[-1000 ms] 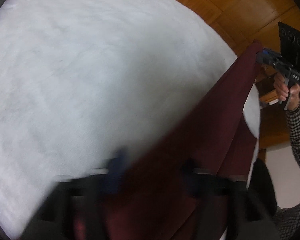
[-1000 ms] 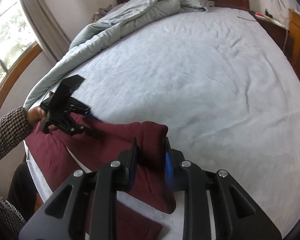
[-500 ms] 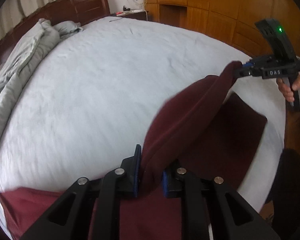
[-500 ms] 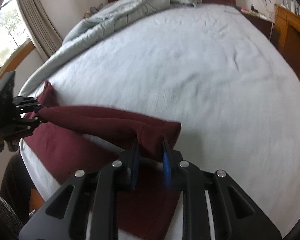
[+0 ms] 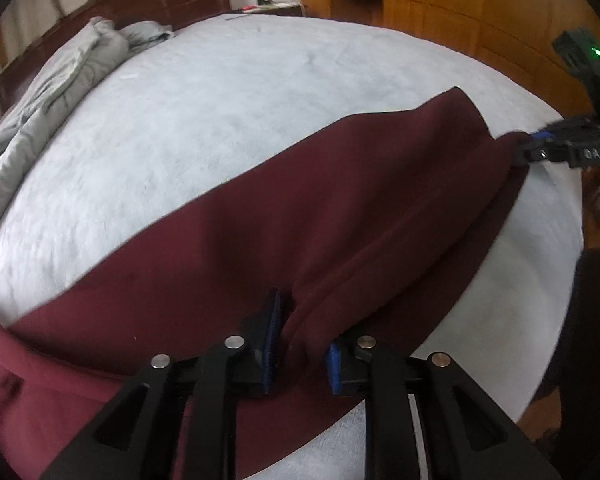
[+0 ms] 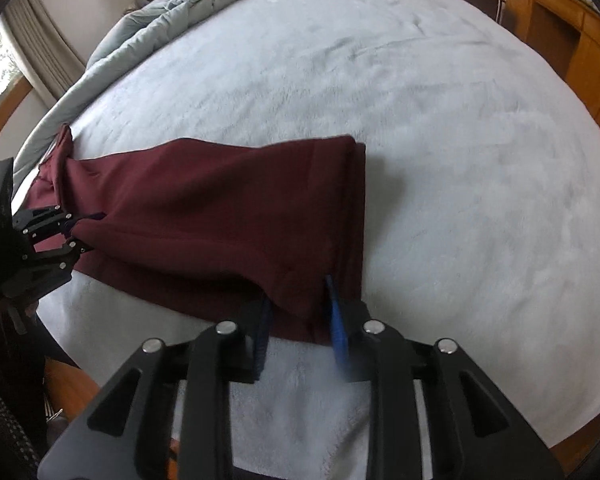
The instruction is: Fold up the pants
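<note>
Maroon fleece pants [image 6: 220, 216] lay doubled over at near edge of white-sheeted bed [image 6: 440, 160]. Left tongs [image 5: 300, 348] and right tongs [image 6: 296, 320] both easing apart, cloth between. Fold laid; next likely withdrawal, then second fold.

Maroon pants [image 6: 220, 216] lie folded lengthwise across the near edge of the bed, cloth slightly rumpled.

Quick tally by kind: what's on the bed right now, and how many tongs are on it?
Maroon pants: 1
Grey duvet, bunched at the headboard end: 1
Tongs: 2, left tongs and right tongs, both opening with pants fabric between them
Total: 4
</note>
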`<move>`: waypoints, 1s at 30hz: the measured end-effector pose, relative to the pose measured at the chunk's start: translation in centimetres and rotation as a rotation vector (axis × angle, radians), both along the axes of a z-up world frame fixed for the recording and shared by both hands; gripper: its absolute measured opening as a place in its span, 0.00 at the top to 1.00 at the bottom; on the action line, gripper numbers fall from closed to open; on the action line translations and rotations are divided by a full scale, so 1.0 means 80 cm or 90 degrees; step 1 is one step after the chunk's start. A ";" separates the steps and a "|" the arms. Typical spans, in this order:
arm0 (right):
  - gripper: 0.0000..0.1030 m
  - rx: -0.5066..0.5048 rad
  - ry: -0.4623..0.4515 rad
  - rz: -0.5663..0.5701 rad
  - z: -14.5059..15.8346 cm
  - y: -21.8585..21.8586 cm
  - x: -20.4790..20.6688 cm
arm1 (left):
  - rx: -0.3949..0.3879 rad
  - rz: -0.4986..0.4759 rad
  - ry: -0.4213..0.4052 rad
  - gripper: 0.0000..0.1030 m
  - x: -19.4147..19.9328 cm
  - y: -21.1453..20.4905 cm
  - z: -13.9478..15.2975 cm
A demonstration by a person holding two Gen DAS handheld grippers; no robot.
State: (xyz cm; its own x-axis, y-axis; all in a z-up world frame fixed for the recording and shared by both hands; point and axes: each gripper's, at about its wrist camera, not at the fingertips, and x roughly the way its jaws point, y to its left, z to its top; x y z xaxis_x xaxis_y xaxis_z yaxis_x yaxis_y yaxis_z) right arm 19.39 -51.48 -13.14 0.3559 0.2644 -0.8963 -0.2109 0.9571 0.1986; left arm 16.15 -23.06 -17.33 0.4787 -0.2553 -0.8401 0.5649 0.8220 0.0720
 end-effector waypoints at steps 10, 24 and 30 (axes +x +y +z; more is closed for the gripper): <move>0.31 0.052 -0.085 -0.002 0.098 0.026 -0.032 | 0.012 0.011 -0.021 0.79 -0.018 -0.002 -0.003; 0.33 0.039 0.063 -0.020 -0.028 0.152 0.035 | -0.021 0.019 0.015 0.53 -0.025 0.018 0.010; 0.30 0.057 0.068 -0.037 -0.031 0.144 0.036 | -0.117 0.164 0.096 0.22 -0.009 0.121 0.052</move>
